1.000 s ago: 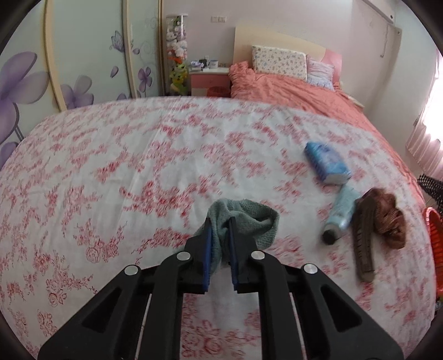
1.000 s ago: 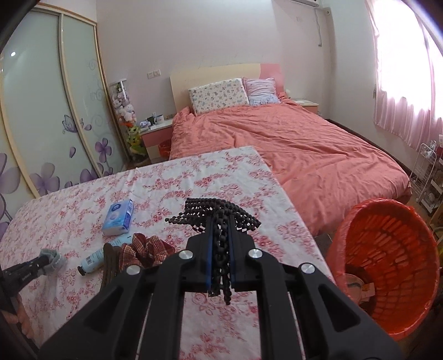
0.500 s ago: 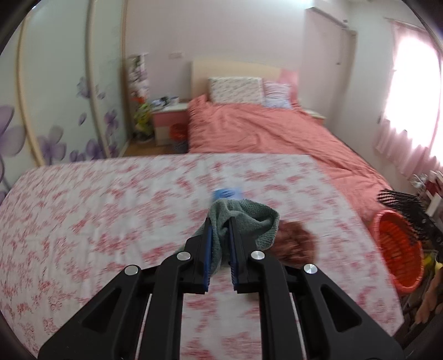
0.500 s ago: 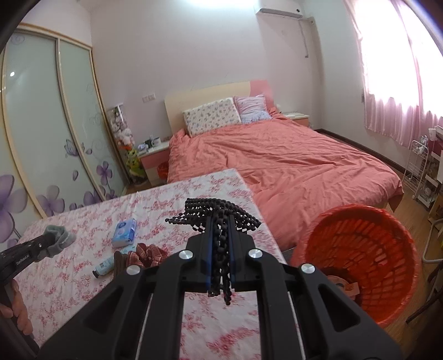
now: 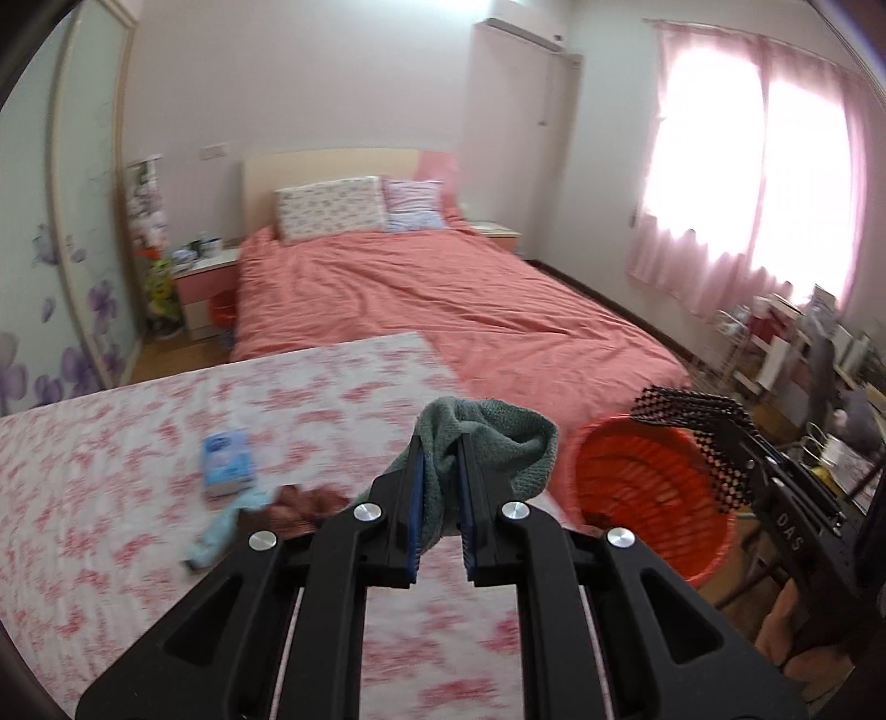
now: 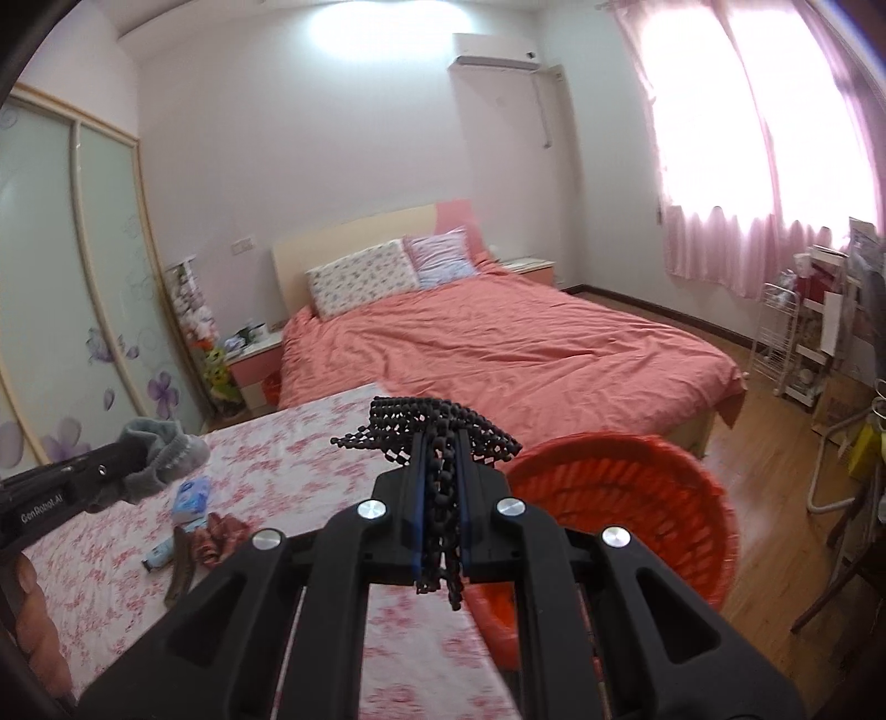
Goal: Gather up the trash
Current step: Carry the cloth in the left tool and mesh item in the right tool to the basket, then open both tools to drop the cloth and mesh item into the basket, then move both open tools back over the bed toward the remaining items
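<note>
Green sock [image 5: 487, 443]: in the left view my left gripper [image 5: 440, 487] is pinching it, carrying toward the orange basket [image 5: 653, 487] at three o'clock.

Right view: my right gripper [image 6: 443, 487] is clamping black mesh [image 6: 437, 421]; basket rim at two o'clock. Next, I judge, releasing over it. Blue packet [image 6: 191, 493] is lying at nine o'clock, clear.

A home bedroom, plainly. Centre frame sits a bed [image 6: 498, 349] under a salmon-pink cover, two patterned pillows [image 6: 362, 277] against a pale headboard [image 6: 354, 238]. Left edge, a sliding wardrobe [image 6: 83, 288] with purple flower decals; beside it a small pink nightstand [image 6: 249, 360]. Upper right, pink curtains [image 6: 764, 166] glow over a bright window, an air conditioner [image 6: 493, 52] high on the wall. Wooden floor [image 6: 775, 498] at lower right.
</note>
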Action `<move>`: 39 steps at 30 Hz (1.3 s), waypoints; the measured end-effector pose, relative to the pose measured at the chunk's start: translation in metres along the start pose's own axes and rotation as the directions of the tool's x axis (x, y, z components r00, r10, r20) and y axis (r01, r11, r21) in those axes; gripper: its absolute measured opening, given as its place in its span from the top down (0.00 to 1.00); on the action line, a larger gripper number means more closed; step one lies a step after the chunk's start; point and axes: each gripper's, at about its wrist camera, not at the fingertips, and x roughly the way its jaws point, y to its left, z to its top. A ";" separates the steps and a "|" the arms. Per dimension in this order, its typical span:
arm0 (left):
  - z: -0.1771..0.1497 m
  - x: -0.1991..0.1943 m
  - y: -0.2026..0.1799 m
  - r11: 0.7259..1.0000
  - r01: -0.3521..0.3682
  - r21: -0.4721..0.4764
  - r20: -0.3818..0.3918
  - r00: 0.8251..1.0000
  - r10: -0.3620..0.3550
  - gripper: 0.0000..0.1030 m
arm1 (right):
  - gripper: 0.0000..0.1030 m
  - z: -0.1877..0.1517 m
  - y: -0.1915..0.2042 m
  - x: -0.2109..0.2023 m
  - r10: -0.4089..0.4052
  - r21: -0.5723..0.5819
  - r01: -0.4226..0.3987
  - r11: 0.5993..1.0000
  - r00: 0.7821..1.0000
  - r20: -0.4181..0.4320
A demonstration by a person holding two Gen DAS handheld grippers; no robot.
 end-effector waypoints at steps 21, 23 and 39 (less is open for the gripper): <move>-0.007 0.099 -0.138 0.968 0.223 0.115 -0.148 0.968 -0.205 0.89 | 0.86 -0.009 -0.142 0.034 -0.148 0.203 0.149 0.968 0.989 -0.023; -0.010 0.110 -0.144 0.969 0.220 0.114 -0.171 0.965 -0.199 0.89 | 0.85 -0.013 -0.152 0.044 -0.144 0.222 0.150 0.963 0.989 -0.046; -0.038 0.111 -0.124 0.982 0.072 0.174 -0.203 0.978 -0.036 0.35 | 0.37 -0.037 -0.150 0.070 -0.186 0.176 0.204 0.963 0.976 -0.116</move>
